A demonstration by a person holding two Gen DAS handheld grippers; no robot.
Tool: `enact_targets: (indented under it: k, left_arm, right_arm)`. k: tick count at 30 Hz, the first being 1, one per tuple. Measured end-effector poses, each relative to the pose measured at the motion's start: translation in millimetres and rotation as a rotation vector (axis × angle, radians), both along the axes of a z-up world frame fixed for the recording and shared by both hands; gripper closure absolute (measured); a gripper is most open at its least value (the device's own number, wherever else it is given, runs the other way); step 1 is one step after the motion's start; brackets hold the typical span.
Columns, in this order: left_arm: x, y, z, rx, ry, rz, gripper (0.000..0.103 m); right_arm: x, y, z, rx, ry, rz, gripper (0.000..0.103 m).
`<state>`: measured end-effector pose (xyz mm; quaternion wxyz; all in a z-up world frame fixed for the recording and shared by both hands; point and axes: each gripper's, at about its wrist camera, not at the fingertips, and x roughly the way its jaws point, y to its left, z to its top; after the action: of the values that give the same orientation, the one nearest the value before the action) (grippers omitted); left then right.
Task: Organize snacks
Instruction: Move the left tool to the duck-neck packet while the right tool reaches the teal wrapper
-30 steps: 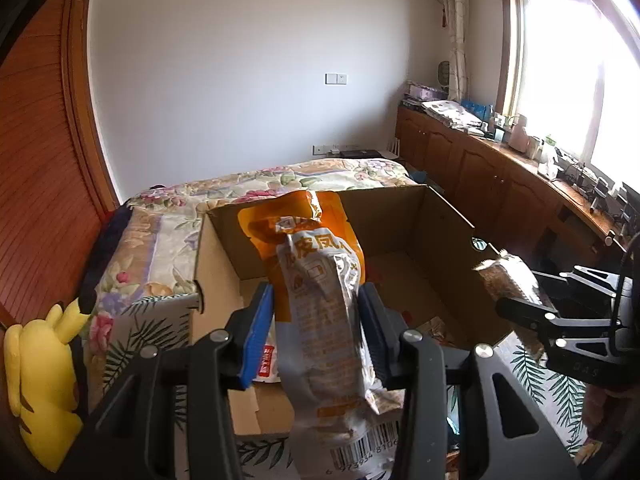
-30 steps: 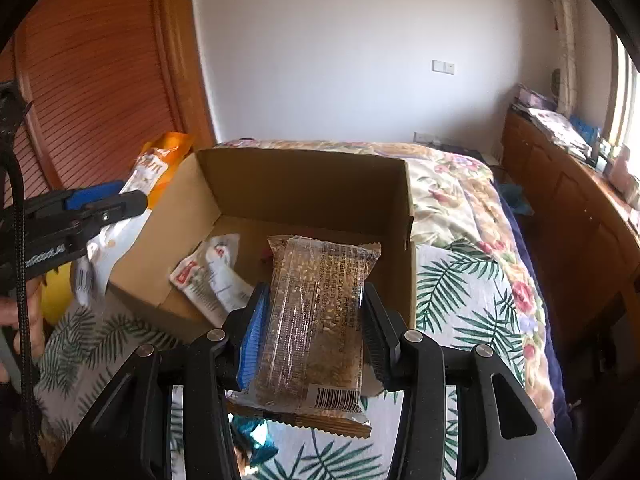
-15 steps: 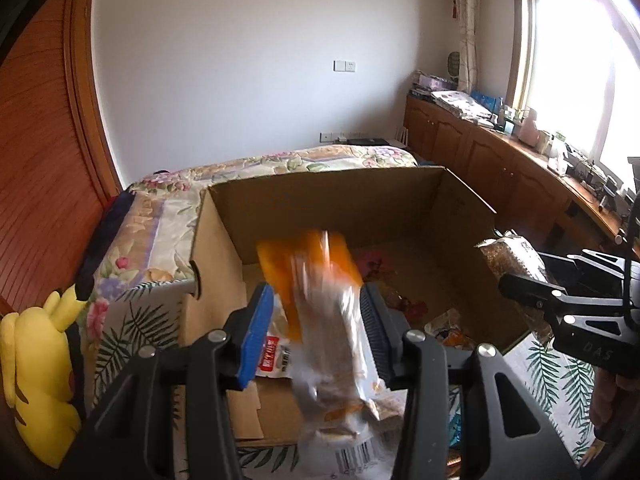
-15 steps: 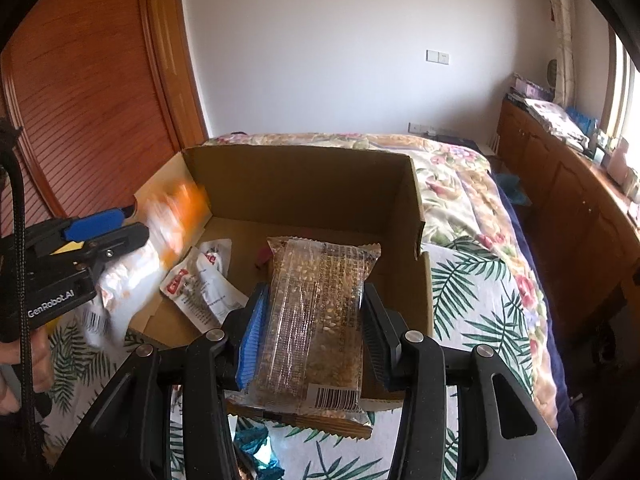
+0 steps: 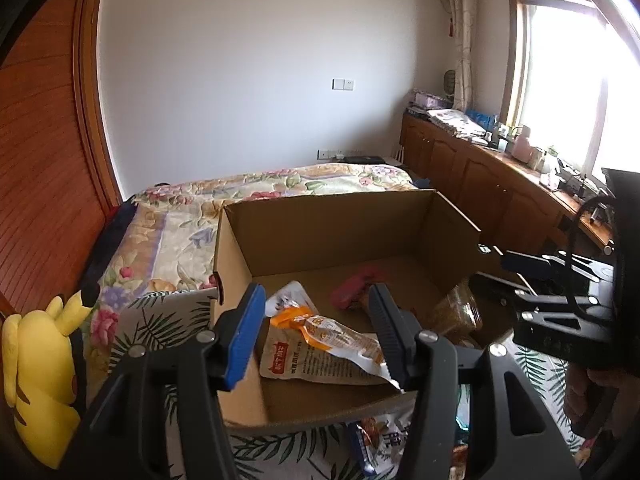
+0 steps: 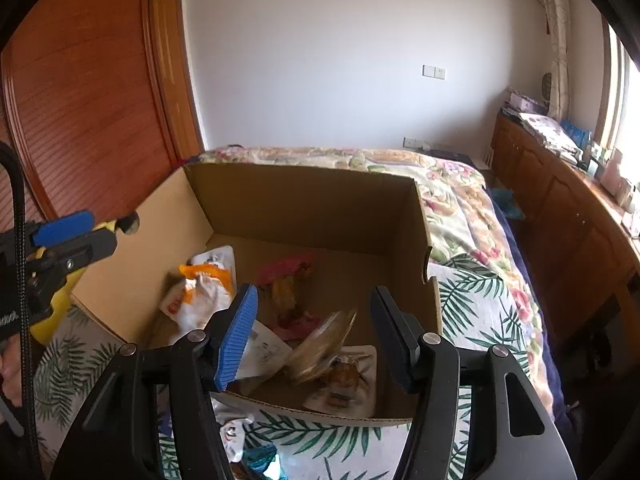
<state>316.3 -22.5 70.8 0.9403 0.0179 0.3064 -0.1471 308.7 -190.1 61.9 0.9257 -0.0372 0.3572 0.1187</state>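
Both grippers are over the near edge of the cardboard box (image 5: 328, 236), pointing down into it.

Left gripper (image 5: 316, 336): my jaws have just been opening and now stand apart with nothing pinched. The orange-and-white snack packet (image 5: 336, 340) lies on the box floor, lower centre of the left wrist frame, seen between the fingers; I can't tell if the right-hand pad (image 5: 390, 330) still grazes its tail end. It rests on a flat white pouch with a red label (image 5: 316, 364). A pink packet (image 5: 354, 290) sits further back, mid-box.

Right gripper (image 6: 314, 332): jaws have also just been opening, nothing clamped. The clear-wrapped brown snack bar (image 6: 320, 348) is blurred and tilted, low centre of the right wrist frame, inside the box near its front wall, clear of both pads. Beside it, to the right, another flat packet (image 6: 344, 376) lies on the floor. The orange packet shows at centre left (image 6: 204, 284), near the box's left wall.

The box sits on a palm-leaf print cloth (image 6: 472, 312) on a floral bed (image 5: 280, 184). More packets lie outside the box along the bottom edge of both frames (image 5: 380, 440). A yellow plush toy (image 5: 40, 376) is at lower left in the left view.
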Motion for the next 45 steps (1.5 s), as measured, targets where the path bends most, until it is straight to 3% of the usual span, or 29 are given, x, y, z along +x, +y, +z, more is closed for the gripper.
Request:
enact_targets:
  k: [10,14,28,37,45]
  left_arm:
    - [-34.3,-1.1,10.6,0.025,-0.036,-0.064,0.043]
    - [-51.6,-5.6,11.5,0.032,-0.059,-0.089,0.034]
    - [-114.4,-13.5,-1.2,0.026,-0.088,-0.169,0.033]
    - [-136.4,-12.1,-34.9,0.035,-0.044,-0.183,0.033]
    - [-137.5,-13.8,-78.8,0.071,0.024,-0.171,0.033]
  right_arm:
    - [-34.0,-4.8,6.5,0.072,-0.036,0.070,0.043]
    - [-55.2,-4.9,9.0,0.087,-0.054,0.113,0.043]
    - [-128.4,1.0,-7.6,0.066,-0.071,0.223,0.043]
    - [-141.8,0.0,-45.1,0.007,-0.018,0.244,0.043]
    - [-120.2,-3.8,-78.6,-0.040,0.061,0.227,0.052]
